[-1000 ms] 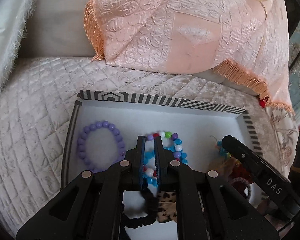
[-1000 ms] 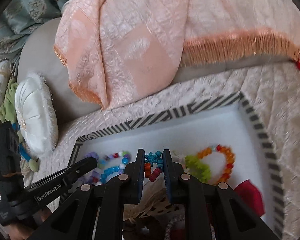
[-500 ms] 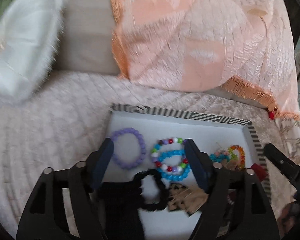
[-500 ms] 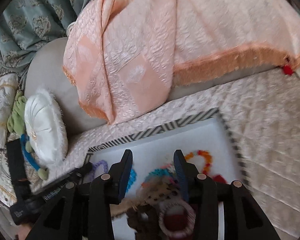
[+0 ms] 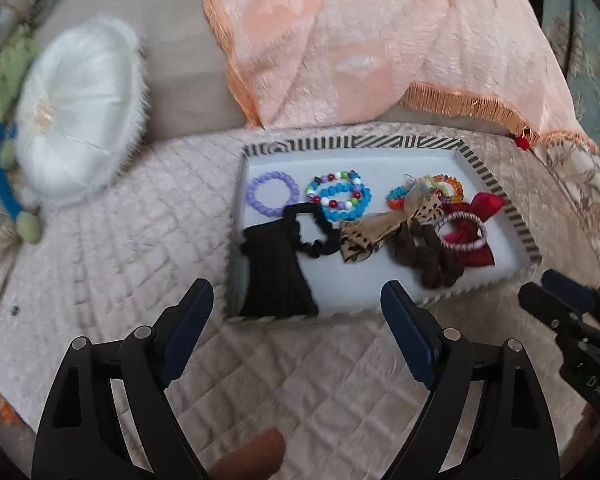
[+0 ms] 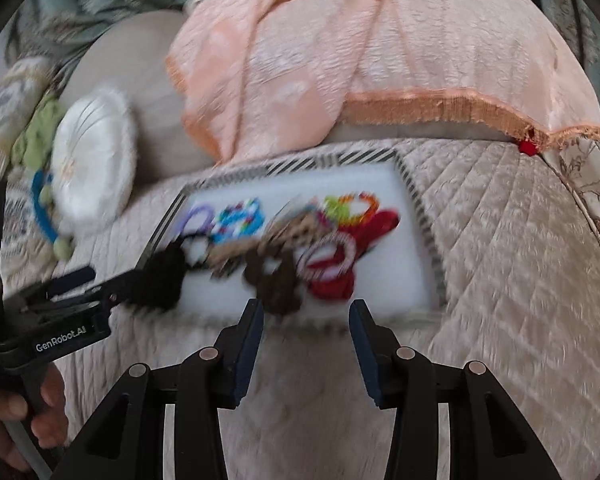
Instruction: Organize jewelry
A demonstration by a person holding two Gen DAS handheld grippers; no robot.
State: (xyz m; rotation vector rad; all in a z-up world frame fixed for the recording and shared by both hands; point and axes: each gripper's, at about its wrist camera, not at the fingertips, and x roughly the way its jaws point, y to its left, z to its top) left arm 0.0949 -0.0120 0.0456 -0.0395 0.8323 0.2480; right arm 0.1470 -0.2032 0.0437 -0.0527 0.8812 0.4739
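Note:
A white tray with a striped rim (image 5: 356,142) lies on the quilted cover. It holds a purple bead bracelet (image 5: 256,194), blue and multicoloured bead bracelets (image 5: 340,196), an orange bead bracelet (image 5: 448,186), a black scrunchie (image 5: 276,268), a leopard-print tie (image 5: 360,240), a brown scrunchie (image 5: 424,252) and a red bow tie (image 5: 476,232). My left gripper (image 5: 296,286) hangs back from the tray's near edge, its jaws opening with nothing between them. My right gripper (image 6: 306,304) is open and empty before the blurred tray (image 6: 300,166). Each gripper also shows in the other's view, the right gripper (image 5: 560,300) and the left gripper (image 6: 88,280).
A peach fringed cloth (image 5: 360,40) drapes behind the tray. A white fluffy round cushion (image 5: 76,112) and a blue ring (image 5: 2,176) lie to the left. The quilted beige cover (image 5: 120,260) spreads around the tray. A hand (image 6: 4,412) grips the left tool.
Both grippers have opened, letting go of the pieces they pinched, and drawn back and up from the tray. The black scrunchie now lies in the tray's near left corner.

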